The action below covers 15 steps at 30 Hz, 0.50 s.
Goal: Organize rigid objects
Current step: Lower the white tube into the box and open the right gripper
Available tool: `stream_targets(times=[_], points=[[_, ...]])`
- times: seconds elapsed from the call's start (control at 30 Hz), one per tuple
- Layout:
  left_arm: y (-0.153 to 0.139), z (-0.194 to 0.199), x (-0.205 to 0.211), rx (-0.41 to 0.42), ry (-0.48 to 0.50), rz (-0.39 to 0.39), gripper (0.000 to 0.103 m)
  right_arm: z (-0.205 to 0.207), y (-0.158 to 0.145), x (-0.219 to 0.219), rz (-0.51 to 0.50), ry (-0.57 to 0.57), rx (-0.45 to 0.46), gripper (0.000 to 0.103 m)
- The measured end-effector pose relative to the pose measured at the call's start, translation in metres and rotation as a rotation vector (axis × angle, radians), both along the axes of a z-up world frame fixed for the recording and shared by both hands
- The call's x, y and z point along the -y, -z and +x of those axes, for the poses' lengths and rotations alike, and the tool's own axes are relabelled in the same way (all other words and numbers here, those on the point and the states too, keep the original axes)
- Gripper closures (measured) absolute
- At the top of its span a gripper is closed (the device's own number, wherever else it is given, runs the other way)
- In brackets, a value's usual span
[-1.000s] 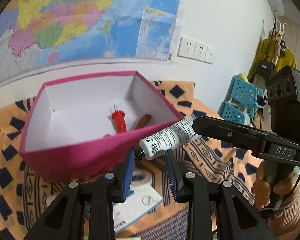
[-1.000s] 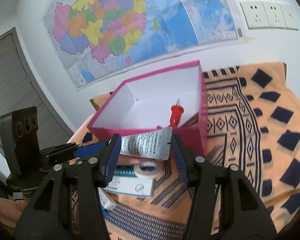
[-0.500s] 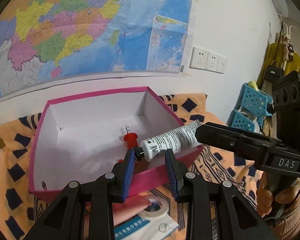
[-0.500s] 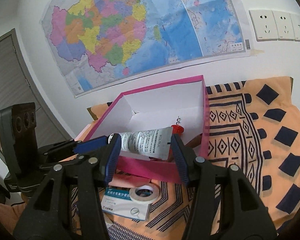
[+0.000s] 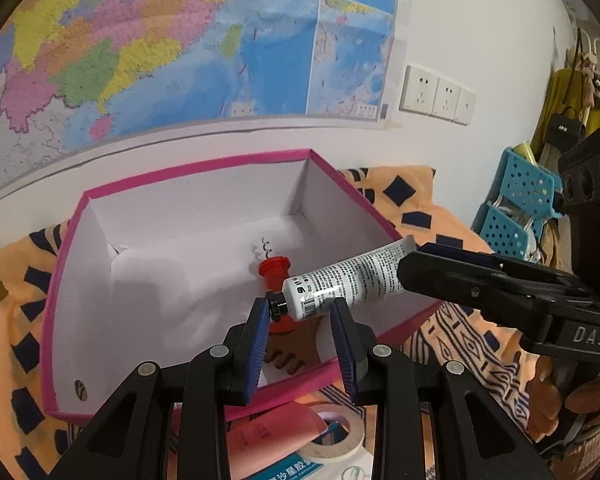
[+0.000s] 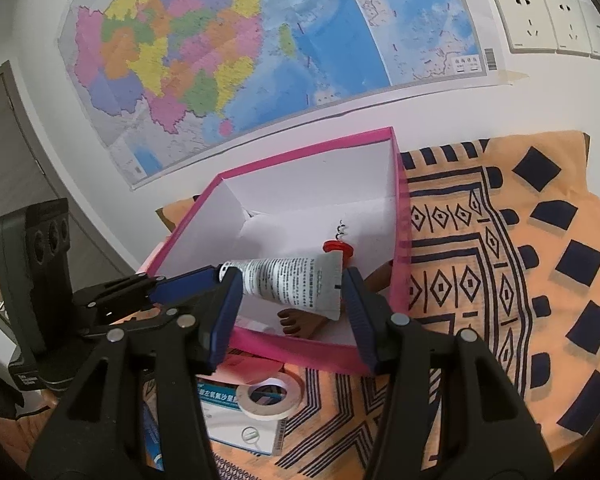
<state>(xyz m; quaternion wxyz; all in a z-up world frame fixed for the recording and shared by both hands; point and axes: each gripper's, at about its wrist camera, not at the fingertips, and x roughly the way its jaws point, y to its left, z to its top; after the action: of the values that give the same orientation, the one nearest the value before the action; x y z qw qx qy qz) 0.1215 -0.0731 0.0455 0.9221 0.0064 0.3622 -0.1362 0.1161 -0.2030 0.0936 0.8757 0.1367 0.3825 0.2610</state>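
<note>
Both grippers [image 5: 302,312] [image 6: 292,292] pinch one tube [image 5: 340,280] mid-frame over the pink box [image 5: 204,168]. It looks light and squashy, so grip near the stiff cap [image 5: 277,305].

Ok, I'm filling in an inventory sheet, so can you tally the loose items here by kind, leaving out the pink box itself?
White tube: 1
Red corkscrew: 1
Brown wooden piece: 1
Tape roll: 1
Medicine carton: 1
Pink container: 1
Total: 6
</note>
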Motion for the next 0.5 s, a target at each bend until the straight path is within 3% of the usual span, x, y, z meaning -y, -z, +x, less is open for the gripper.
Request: stream_targets(times=[0.33,0.5], points=[[0.016,0.014,-0.001,-0.070,0.001,-0.022,0.072,0.004,0.006,-0.003,-0.030,0.020,-0.020,0.048],[0.015,0.015,-0.001,-0.065,0.001,-0.027,0.072,0.002,0.005,0.001,-0.021,0.032,-0.013,0.047]])
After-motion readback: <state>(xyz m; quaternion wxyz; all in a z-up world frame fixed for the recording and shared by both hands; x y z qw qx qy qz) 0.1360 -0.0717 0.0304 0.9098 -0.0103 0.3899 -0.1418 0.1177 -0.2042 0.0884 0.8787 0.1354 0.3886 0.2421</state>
